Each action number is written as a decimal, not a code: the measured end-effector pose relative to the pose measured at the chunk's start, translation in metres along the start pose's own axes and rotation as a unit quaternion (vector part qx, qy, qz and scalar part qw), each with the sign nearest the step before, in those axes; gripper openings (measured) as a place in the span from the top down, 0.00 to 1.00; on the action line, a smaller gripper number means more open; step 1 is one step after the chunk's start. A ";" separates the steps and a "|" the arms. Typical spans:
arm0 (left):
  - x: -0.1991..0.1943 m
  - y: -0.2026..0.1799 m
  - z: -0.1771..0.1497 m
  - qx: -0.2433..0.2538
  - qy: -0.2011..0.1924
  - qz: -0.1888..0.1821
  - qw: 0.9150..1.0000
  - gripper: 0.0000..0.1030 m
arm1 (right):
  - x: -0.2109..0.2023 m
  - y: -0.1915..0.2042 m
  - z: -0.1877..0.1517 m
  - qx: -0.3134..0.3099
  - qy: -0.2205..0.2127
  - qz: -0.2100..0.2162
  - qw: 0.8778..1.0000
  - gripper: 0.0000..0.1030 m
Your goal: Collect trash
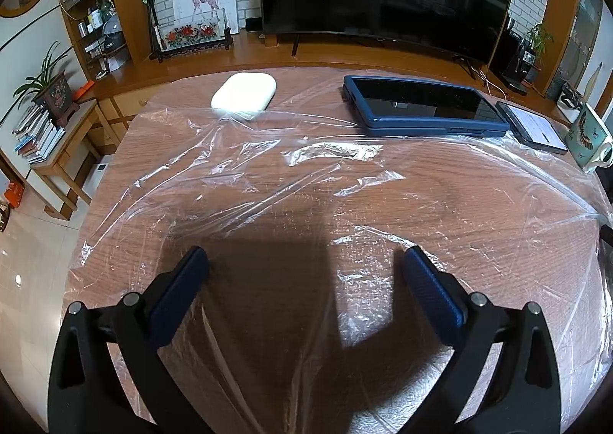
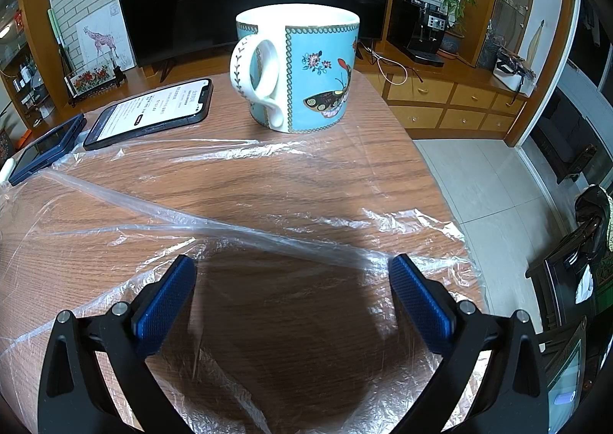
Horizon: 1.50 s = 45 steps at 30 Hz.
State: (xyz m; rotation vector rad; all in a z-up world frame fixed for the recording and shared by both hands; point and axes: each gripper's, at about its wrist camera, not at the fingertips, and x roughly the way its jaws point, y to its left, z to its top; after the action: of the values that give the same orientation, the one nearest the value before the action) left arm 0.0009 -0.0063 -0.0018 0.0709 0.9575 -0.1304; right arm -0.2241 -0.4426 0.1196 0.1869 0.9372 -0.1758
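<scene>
1. The left gripper (image 1: 304, 261) hangs low over the wooden table (image 1: 440, 196) near its front edge, jaws spread wide with nothing between them.
2. The right gripper (image 2: 293, 269) hovers near the table's right front edge, likewise released and empty.
3. A crumpled clear plastic sheet (image 1: 268, 173) — the trash — lies spread flat across most of the tabletop, under both grippers and reaching the right edge.
4. Along the far edge sit a white case (image 1: 244, 92), a blue-cased tablet (image 1: 425, 106) and a phone (image 2: 151, 113) with its screen lit.
5. A turquoise butterfly mug (image 2: 302, 70) stands upright at the far right corner — handle facing the right wrist camera.
</scene>
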 end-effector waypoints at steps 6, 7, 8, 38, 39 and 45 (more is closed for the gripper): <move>0.000 0.000 0.000 0.000 0.000 -0.001 1.000 0.01 | 0.000 0.000 0.000 0.000 0.000 0.000 1.000 0.04; 0.000 0.000 0.000 0.000 0.000 0.000 1.000 0.01 | 0.000 0.000 0.000 0.000 0.000 0.000 1.000 0.04; 0.000 0.000 0.000 0.000 0.000 0.000 1.000 0.01 | 0.000 0.000 0.000 0.000 0.000 0.000 1.000 0.04; 0.003 0.001 0.001 -0.004 0.000 0.001 1.000 0.01 | 0.000 0.000 0.000 0.000 0.000 0.000 1.000 0.04; 0.003 0.002 0.000 -0.004 0.000 0.002 1.000 0.01 | 0.000 0.000 0.000 0.000 0.000 0.000 1.000 0.04; 0.005 0.005 0.000 -0.007 0.000 0.003 1.000 0.01 | 0.000 0.000 0.000 0.000 0.000 0.000 1.000 0.04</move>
State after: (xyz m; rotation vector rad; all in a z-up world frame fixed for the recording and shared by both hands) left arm 0.0047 -0.0016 -0.0063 0.0615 0.9582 -0.1187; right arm -0.2241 -0.4424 0.1198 0.1867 0.9373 -0.1760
